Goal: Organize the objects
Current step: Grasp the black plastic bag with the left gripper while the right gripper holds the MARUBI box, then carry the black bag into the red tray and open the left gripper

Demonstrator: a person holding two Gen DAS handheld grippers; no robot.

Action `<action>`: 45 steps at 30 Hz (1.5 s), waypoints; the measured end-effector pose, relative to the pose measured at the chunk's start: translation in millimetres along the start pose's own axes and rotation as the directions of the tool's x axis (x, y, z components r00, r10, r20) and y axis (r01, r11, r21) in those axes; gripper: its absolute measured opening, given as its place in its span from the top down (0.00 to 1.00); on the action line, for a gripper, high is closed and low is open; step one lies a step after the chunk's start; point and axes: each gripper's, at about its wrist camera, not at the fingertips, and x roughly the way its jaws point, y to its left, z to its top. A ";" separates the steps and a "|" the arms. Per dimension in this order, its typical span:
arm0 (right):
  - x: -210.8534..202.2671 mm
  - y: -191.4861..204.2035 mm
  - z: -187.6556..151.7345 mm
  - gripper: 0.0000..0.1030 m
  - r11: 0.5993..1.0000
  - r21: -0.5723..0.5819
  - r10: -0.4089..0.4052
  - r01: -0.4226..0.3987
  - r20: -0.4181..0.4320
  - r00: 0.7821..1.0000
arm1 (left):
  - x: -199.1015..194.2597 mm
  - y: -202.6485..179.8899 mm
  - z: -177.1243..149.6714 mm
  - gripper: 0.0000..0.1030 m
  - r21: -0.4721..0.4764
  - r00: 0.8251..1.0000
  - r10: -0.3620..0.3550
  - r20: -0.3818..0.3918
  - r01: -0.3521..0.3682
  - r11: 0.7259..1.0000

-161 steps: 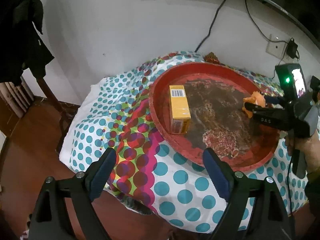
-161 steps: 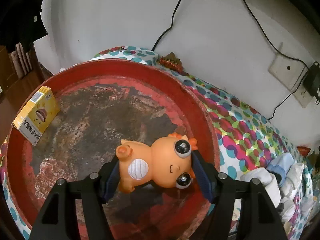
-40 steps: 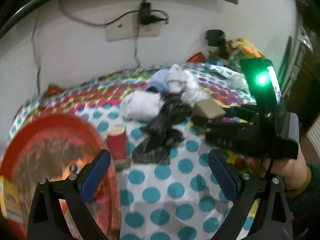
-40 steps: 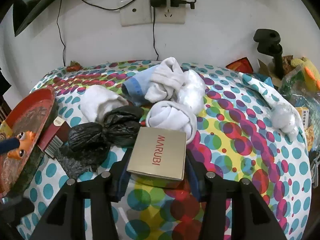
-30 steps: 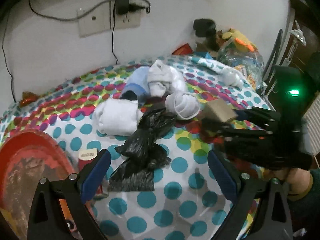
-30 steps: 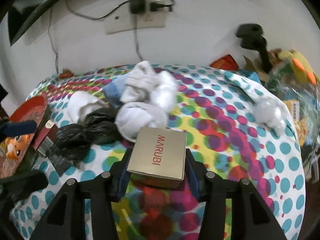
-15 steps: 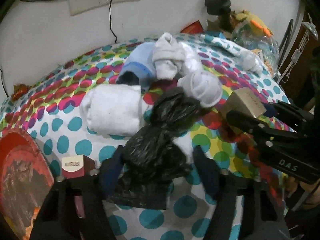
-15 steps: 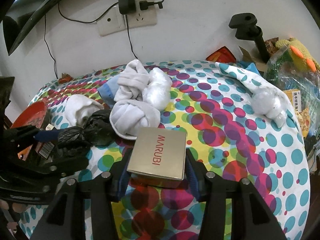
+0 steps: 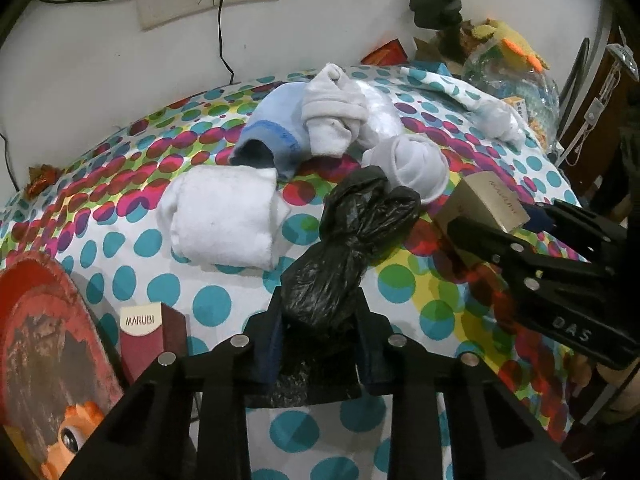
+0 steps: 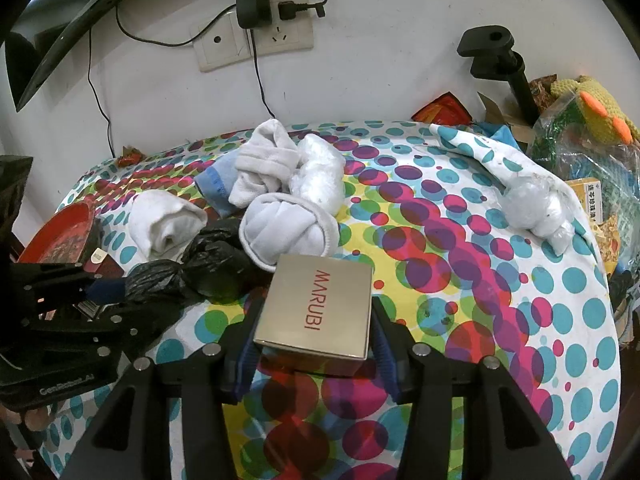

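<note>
A knotted black plastic bag (image 9: 348,248) lies on the dotted cloth in the left wrist view. My left gripper (image 9: 320,332) has its jaws closing on the bag's near end, and the pads press into it. The right wrist view shows the same bag (image 10: 208,268) with the left gripper (image 10: 92,292) at the left edge. My right gripper (image 10: 316,334) is shut on a gold MARUBI box (image 10: 316,308), held just above the cloth. From the left wrist, that box (image 9: 484,204) and the right gripper (image 9: 540,256) sit close to the right of the bag.
A red tray (image 9: 24,320) with an orange toy (image 9: 68,440) is at the left, and a maroon MARUBI box (image 9: 148,340) leans beside it. Rolled white socks (image 9: 224,220), a blue sock (image 9: 276,128) and a sock ball (image 9: 408,164) crowd behind the bag. Wall sockets (image 10: 256,40) and cluttered bags (image 10: 580,140) lie behind.
My left gripper swung from the tray over to the black bag, came down on it and went from wide open to shut on it. The right gripper keeps hold of the gold box.
</note>
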 end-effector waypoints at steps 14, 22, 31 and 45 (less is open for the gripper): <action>1.5 0.3 -0.2 0.51 1.000 -0.007 -0.012 0.012 -0.001 1.000 | -45.4 12.0 -15.5 0.75 -0.055 0.999 0.029 0.038 -0.027 0.998; 2.4 3.2 -0.4 0.51 0.999 -0.020 -0.028 0.028 -0.003 1.000 | -87.6 47.5 -27.8 0.75 -0.139 0.992 0.090 0.086 -0.078 0.987; 1.6 6.4 -1.0 0.51 0.999 -0.031 -0.040 0.040 -0.009 0.999 | -118.2 113.4 -59.6 0.75 -0.293 0.976 0.205 0.071 -0.176 0.940; 1.6 -3.0 0.6 0.56 0.999 0.018 -0.031 0.031 -0.006 1.000 | -116.5 187.9 -99.9 0.74 -0.438 0.945 0.326 -0.014 -0.298 0.848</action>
